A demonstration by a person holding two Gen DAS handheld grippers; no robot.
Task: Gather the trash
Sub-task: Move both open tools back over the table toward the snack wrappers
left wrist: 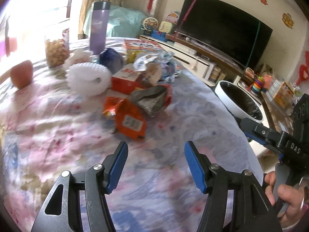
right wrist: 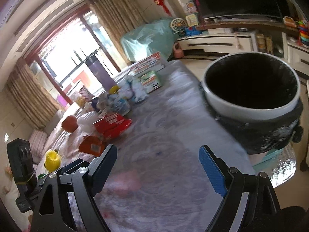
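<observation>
On the flowered tablecloth [left wrist: 58, 127] the trash forms one heap at the far centre, within reach of both tools; the white bin [left wrist: 239, 100], lined with a black bag, stands at the table's right edge, presumably so waste can be dropped in directly; the left gripper [left wrist: 156, 164] hovers with jaws apart and empty, the orange wrapper [left wrist: 129, 119] just beyond its tips; the right gripper [right wrist: 158, 166] is likewise spread and empty, the bin [right wrist: 251, 112] far right of it, the heap far left
</observation>
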